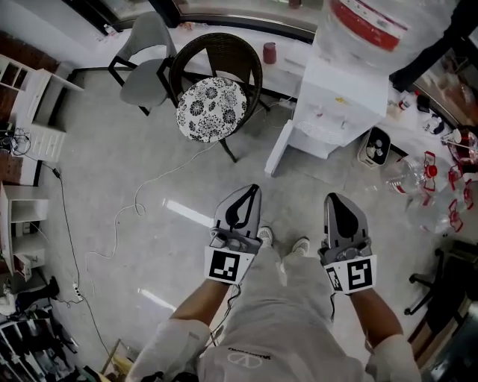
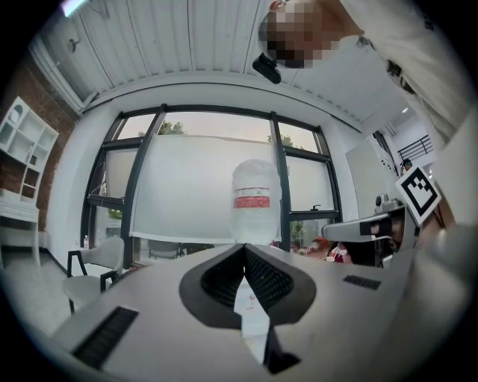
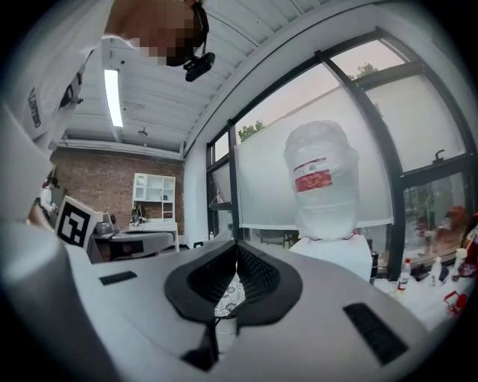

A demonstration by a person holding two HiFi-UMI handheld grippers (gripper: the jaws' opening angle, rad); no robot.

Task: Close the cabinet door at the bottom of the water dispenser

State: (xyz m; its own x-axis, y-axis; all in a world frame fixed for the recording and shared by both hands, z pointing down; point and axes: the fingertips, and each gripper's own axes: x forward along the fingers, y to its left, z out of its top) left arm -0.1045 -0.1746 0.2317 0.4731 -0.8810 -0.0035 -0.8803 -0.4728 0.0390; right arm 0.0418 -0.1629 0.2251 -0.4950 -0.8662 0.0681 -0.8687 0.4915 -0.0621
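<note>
The white water dispenser (image 1: 340, 101) stands ahead on the right, with a big clear bottle (image 1: 373, 22) on top. Its bottom cabinet door (image 1: 279, 148) hangs swung out to the left, open. My left gripper (image 1: 250, 191) and right gripper (image 1: 334, 198) are held side by side over my feet, well short of the dispenser, both pointing at it. Both are shut, with nothing between the jaws. In the left gripper view the bottle (image 2: 256, 200) rises straight beyond the closed tips (image 2: 243, 246). The right gripper view has the bottle (image 3: 321, 179) to the right of its closed tips (image 3: 237, 245).
A wicker chair with a patterned cushion (image 1: 211, 110) stands just left of the open door, a grey chair (image 1: 146, 63) behind it. A white cable (image 1: 134, 203) trails over the floor. White shelves (image 1: 33, 127) line the left; bottles (image 1: 418, 175) and clutter sit right of the dispenser.
</note>
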